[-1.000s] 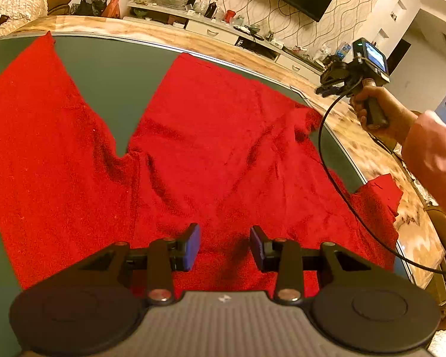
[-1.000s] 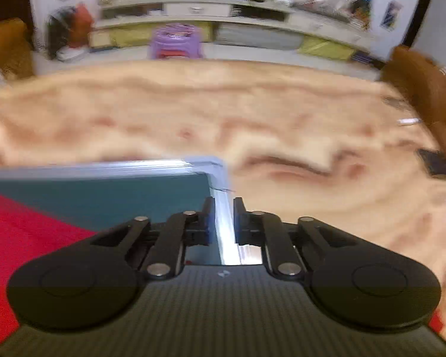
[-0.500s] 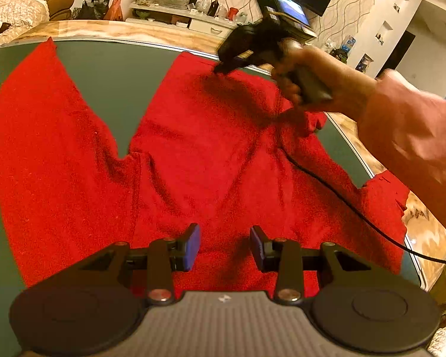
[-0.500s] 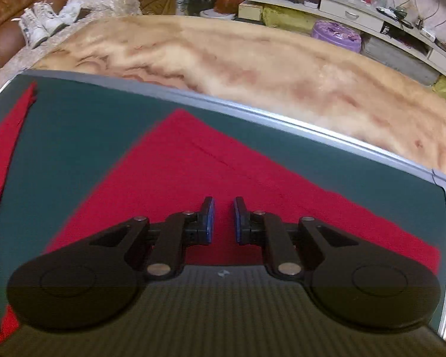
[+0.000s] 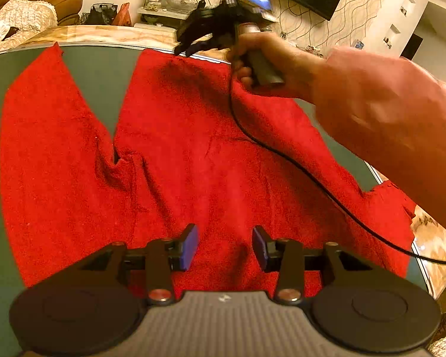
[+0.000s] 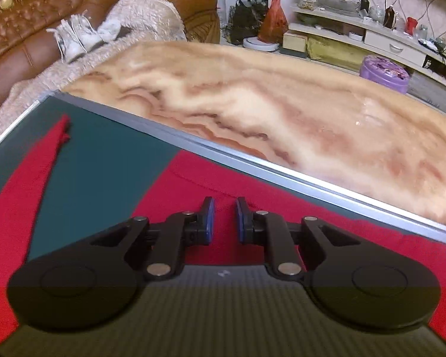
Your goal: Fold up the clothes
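A red fleecy garment [image 5: 193, 148] lies spread flat on a dark green mat [image 5: 98, 71]. Two broad parts of it run away from me, split by a V-shaped gap. My left gripper [image 5: 224, 247] hovers over the garment's near edge, jaws open with nothing between the blue pads. A hand [image 5: 276, 62] holds my right gripper [image 5: 184, 50] over the far hem of the middle part. In the right wrist view the right gripper [image 6: 224, 223] stands just above the red garment [image 6: 252, 196], jaws a narrow gap apart and empty.
The mat [image 6: 104, 154] has a metal rim and lies on a marble-patterned table [image 6: 282, 104]. A black cable [image 5: 282, 154] trails from the right gripper across the cloth. A pink sleeve [image 5: 386, 113] reaches over the right side. A brown sofa [image 6: 29, 29] and shelves stand beyond.
The right gripper swung from beyond the table's right corner leftward to the garment's far hem, with arm and cable now over the cloth. The left jaws have widened slightly.
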The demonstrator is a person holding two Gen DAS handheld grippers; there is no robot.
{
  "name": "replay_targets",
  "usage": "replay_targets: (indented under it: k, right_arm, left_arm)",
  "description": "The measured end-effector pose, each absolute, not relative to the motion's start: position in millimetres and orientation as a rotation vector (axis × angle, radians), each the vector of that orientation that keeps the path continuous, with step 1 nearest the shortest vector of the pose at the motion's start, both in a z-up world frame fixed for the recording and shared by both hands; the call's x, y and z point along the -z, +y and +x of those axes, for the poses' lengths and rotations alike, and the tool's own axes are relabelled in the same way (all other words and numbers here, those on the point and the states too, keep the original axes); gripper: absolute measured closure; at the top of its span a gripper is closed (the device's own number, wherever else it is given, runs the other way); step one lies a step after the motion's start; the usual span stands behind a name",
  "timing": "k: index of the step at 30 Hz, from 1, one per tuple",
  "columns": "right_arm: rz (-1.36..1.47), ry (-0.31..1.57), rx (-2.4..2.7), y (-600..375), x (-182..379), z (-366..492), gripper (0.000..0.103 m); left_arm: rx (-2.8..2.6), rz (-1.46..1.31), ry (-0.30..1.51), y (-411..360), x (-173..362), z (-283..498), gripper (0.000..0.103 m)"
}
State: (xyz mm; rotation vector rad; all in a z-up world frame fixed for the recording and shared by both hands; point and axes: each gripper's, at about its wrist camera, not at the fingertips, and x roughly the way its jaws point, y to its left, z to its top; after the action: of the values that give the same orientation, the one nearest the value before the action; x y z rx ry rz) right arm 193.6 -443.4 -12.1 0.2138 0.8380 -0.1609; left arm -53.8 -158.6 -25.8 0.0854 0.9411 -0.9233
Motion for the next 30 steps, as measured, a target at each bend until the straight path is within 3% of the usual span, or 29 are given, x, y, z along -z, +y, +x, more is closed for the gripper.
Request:
replay_targets:
  k: [8, 12, 15, 21, 24, 30]
  right_arm:
    - [0.327, 0.887, 0.091, -507.6, -53.6, 36.9, 0.076]
    - [0.287, 0.980, 0.024, -489.5, -61.9, -55.2, 0.070]
    - [0.314, 1.005, 0.034, -472.2, -50.7, -97.5, 0.066]
    - [0.379, 1.068, 0.088, -465.9, -2.7, -118.7, 0.066]
    - [0.383, 1.034, 0.123, -463.0, -9.1, -113.3, 0.066]
    - [0.359, 0.869, -0.059, -392.0, -42.1, -75.6, 0.066]
  left_arm:
    - [0.948, 0.038, 0.950, -150.0, 28.2, -49.2, 0.056]
    - [0.946, 0.038, 0.965, -146.7, 26.9, -49.1, 0.056]
    - [0.931, 0.046, 0.969, -141.8, 22.8, -53.1, 0.050]
    - [0.856, 0.064, 0.937, -111.7, 5.3, -46.5, 0.047]
    - [0.771, 0.062, 0.916, -88.7, -3.5, -27.5, 0.042]
    - [0.557, 0.039, 0.897, -63.4, -11.9, 65.0, 0.042]
